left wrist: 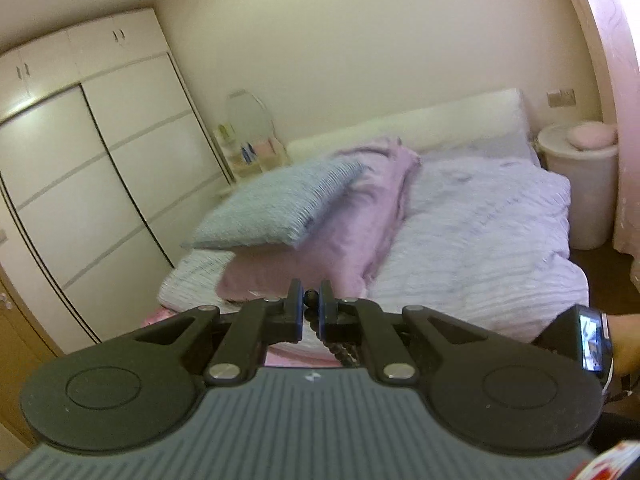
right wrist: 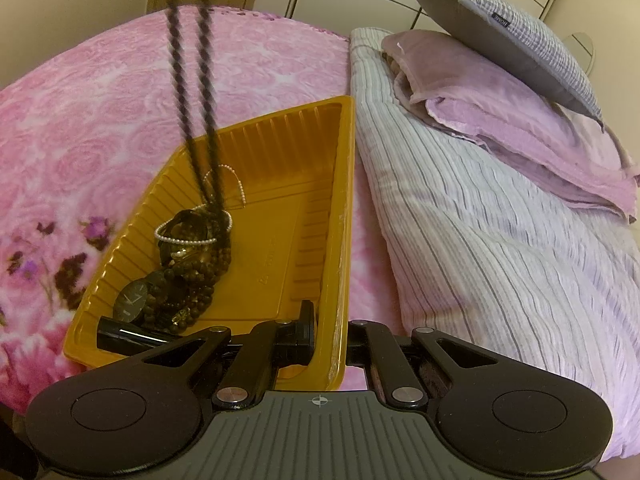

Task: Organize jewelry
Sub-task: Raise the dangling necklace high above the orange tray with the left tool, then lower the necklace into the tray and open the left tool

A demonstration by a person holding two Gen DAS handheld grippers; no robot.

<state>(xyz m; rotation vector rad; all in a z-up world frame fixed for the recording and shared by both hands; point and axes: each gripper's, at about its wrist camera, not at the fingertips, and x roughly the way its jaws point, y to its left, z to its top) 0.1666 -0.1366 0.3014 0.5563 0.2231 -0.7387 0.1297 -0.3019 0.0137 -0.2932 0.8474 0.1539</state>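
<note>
**Bead strand lifted over the jewelry tray**

Left gripper (left wrist: 311,295): jaws nearly closed, pinching a dark bead necklace (left wrist: 310,295) whose strands hang toward 6 o'clock. Right gripper (right wrist: 330,322): jaws closed on the right rim of the yellow tray (right wrist: 347,184). In the right wrist view the necklace descends from 12 o'clock into the tray, where a pearl bracelet (right wrist: 192,229), a watch (right wrist: 130,300) and dark beads (right wrist: 192,284) lie. The tray rests on a pink floral blanket (right wrist: 92,120); a striped duvet (right wrist: 480,240) lies at 3 o'clock.
</note>
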